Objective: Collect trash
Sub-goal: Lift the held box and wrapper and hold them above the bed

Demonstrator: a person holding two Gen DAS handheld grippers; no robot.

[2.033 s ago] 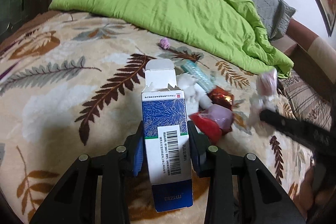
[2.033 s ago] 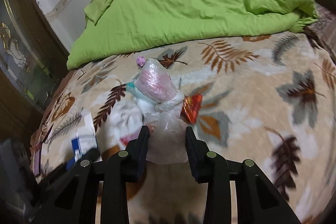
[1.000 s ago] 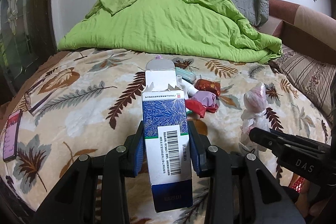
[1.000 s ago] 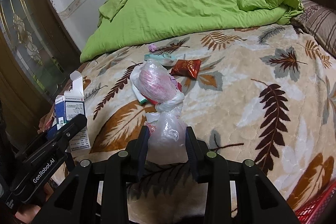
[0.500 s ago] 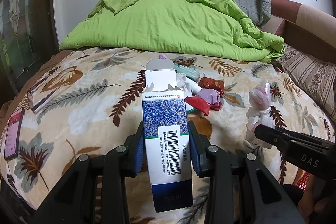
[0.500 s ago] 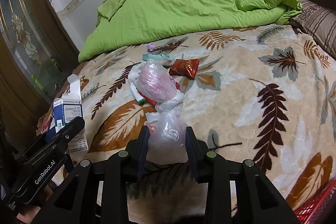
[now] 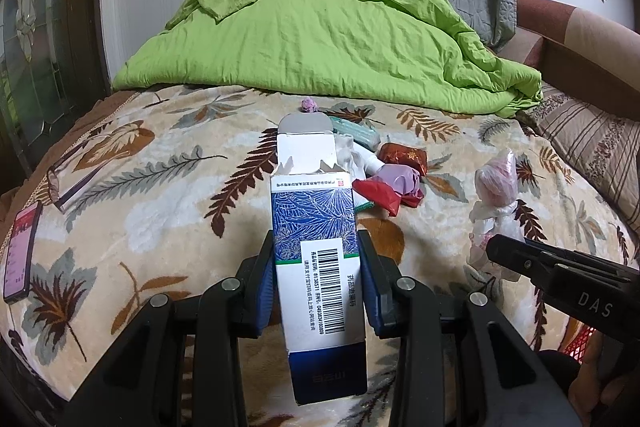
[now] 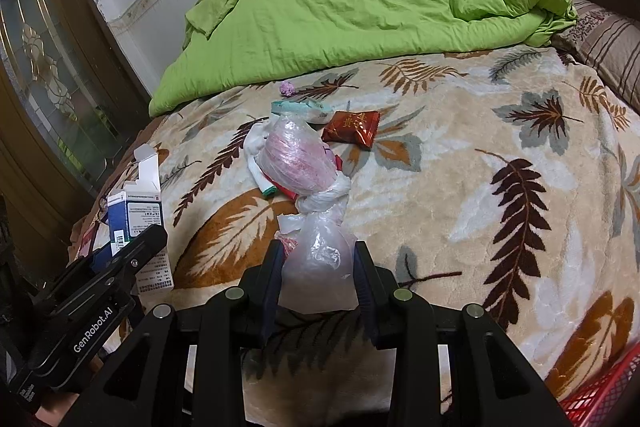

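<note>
two pieces in hand: my left gripper (image 7: 318, 275) clamps the medicine box (image 7: 316, 227), my right gripper (image 8: 318, 277) the knotted plastic bag (image 8: 308, 195); next i carry both to the red basket (image 8: 600, 399).

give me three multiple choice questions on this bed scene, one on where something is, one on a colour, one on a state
1. Where does the phone lie?
A. on the blanket near its left edge
B. on the green quilt
C. inside the red basket

2. What colour is the bunched quilt at the far end of the bed?
A. grey
B. bright green
C. orange

3. What state is the top of the box held in the left gripper?
A. taped shut
C. crushed flat
B. open, flap standing up

Answers:
1 A, the left wrist view shows it flat on the leaf-print blanket by the left side.
2 B, it is lime green in both views.
3 B, the white flap stands above the torn rim, while the right gripper grips a knotted plastic bag.
</note>
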